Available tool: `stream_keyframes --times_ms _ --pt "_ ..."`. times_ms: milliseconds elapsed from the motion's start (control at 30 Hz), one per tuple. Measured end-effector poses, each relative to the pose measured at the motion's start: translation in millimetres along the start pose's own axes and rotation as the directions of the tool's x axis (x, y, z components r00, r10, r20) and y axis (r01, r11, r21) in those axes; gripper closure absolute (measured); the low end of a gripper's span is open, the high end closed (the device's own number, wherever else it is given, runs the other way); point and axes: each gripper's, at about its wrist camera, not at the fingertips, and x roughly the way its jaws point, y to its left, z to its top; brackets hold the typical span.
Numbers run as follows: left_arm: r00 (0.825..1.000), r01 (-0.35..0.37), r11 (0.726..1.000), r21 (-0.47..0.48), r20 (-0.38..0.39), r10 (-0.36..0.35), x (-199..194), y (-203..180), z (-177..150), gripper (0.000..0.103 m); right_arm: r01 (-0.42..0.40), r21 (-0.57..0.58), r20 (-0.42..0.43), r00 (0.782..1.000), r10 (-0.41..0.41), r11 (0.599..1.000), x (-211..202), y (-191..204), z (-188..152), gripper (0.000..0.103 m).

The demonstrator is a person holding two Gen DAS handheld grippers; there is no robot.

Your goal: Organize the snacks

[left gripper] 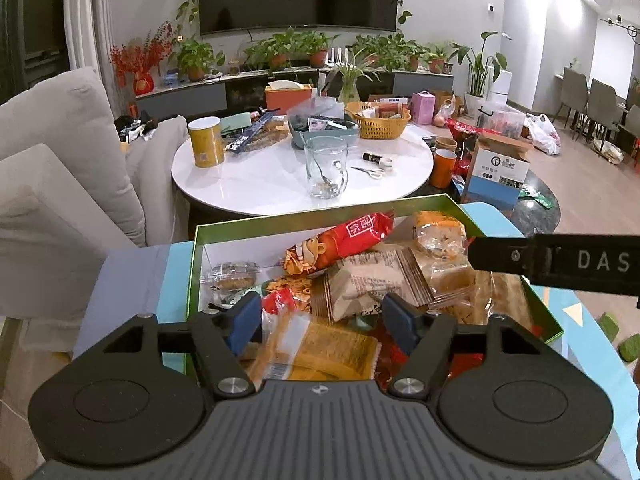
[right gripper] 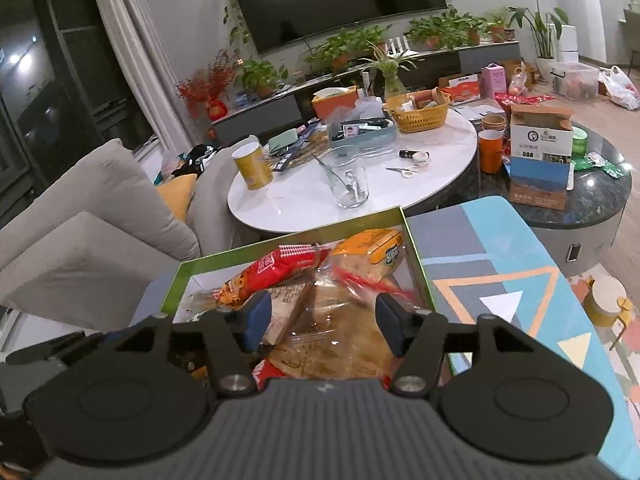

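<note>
Both grippers hover wide open and empty over a green-rimmed cardboard box (left gripper: 448, 202) heaped with wrapped snacks: left gripper (left gripper: 322, 316) near an orange packet (left gripper: 320, 350), right gripper (right gripper: 318, 322) above clear-wrapped pastries (right gripper: 332, 332), seemingly choosing what to sort.

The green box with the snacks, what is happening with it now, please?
A person holds two grippers over the green box, which is full of wrapped snacks. The left gripper and the right gripper are both open and hold nothing. A red snack bag lies on top of the pile. The sorting looks unfinished.
</note>
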Motion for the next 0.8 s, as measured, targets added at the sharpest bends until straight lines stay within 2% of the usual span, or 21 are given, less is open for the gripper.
stream_keyframes --times_ms 300,367,433,800 --pt "1.000 -0.010 1.000 -0.027 0.021 0.011 -14 6 0 0.039 -0.009 0.001 0.008 1.000 0.009 1.000 -9 1 -1 0.028" --pt "1.000 -0.013 0.999 -0.031 0.023 0.014 -19 6 -2 0.038 -0.016 -0.003 0.004 1.000 0.016 1.000 -12 2 -2 0.025" --pt "0.999 -0.016 0.999 -0.034 0.027 0.017 -24 7 -3 0.036 -0.019 -0.006 0.008 1.000 0.019 1.000 -17 4 -3 0.019" --pt "0.996 -0.021 0.997 -0.076 0.083 0.027 -69 9 -3 0.030 -0.023 -0.041 0.084 0.996 0.027 0.999 -59 15 -4 0.018"
